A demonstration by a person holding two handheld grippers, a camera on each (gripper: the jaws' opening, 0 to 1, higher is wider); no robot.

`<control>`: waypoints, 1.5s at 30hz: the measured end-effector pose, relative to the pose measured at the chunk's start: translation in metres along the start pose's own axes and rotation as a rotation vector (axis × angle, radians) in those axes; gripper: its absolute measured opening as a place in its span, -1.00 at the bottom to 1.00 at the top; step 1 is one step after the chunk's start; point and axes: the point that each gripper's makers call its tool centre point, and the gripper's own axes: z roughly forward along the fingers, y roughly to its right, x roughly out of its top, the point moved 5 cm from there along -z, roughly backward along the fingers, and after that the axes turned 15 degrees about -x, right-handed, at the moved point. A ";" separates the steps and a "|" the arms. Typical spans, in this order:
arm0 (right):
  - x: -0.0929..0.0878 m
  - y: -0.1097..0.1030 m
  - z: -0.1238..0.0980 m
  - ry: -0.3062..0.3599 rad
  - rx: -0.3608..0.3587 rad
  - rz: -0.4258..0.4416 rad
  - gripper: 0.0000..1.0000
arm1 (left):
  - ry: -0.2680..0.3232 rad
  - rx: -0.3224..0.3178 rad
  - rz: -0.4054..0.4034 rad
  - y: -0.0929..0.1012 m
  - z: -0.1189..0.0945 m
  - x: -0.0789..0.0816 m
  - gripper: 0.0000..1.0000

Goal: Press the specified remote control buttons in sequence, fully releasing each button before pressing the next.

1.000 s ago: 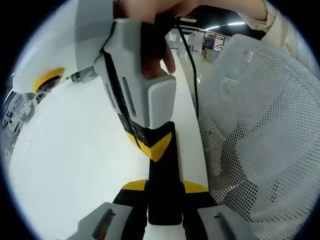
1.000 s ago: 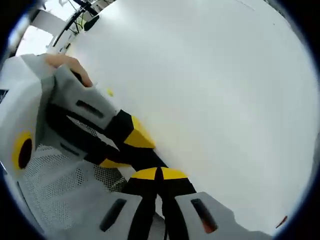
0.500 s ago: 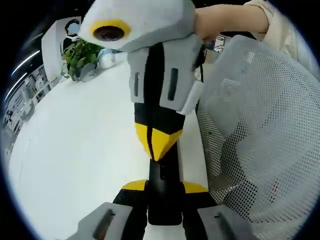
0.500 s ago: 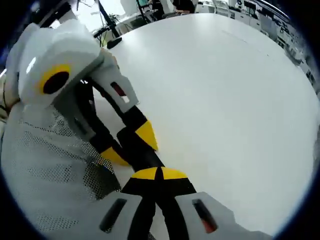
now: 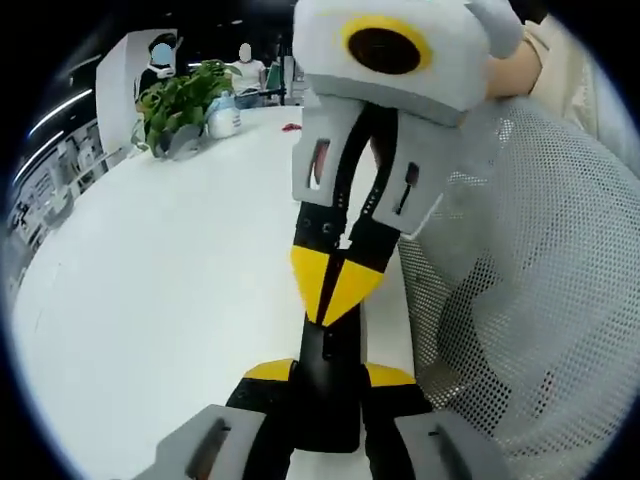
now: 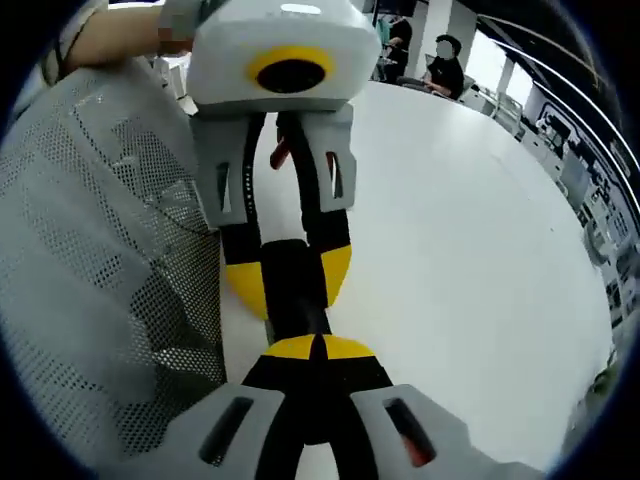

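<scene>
Mid-press, by the look of it, or just short of contact. Slim black remote control (image 5: 328, 410) pinched across its width by the left gripper (image 5: 328, 372), at 6 o'clock in the left gripper view, held just above the white desk (image 5: 150, 280) near its edge. Pointing away toward 12 o'clock, with its far end hidden under the incoming tool. Right gripper (image 5: 335, 295) coming down from 12 o'clock, yellow tips pressed together into a single wedge and holding nothing, set on or just over the remote's upper face. Cannot tell from either view whether the wedge is truly bearing down or only touching.

In the right gripper view, much the same from the other side: shut yellow tips at 6 o'clock, the remote running up toward 12 o'clock between the left gripper's spread yellow pads. Buttons too dark and too covered to read, so which one in the sequence is under the tips cannot be said.

White mesh chair back (image 5: 520, 300) close beside the remote at 3 o'clock in the left gripper view; green potted plant (image 5: 178, 105) well apart at 10 o'clock.

Next move, as judged: lift the wedge fully clear so the button springs back, then shift along the remote to the next target and press straight down. Worth keeping the left grip steady and the remote in sight throughout.
</scene>
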 end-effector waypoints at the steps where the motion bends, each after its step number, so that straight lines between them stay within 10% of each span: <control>1: 0.002 -0.007 0.000 0.014 0.050 0.022 -1.00 | 0.009 -0.001 -0.005 0.000 0.000 0.000 -0.50; 8: 0.006 -0.001 0.004 -0.026 -0.016 -0.026 -1.00 | 0.012 -0.002 0.003 0.001 0.001 0.000 -0.51; 23: 0.005 -0.003 0.001 -0.084 0.111 -0.171 -1.00 | 0.031 -0.032 0.028 0.005 0.005 0.001 -0.50; 34: 0.008 -0.013 0.001 -0.094 0.030 -0.345 -1.00 | 0.020 -0.032 0.052 0.006 0.006 0.002 -0.51; 45: -0.002 -0.005 -0.001 -0.012 0.006 0.046 -1.00 | 0.016 -0.030 0.050 0.006 0.006 0.002 -0.51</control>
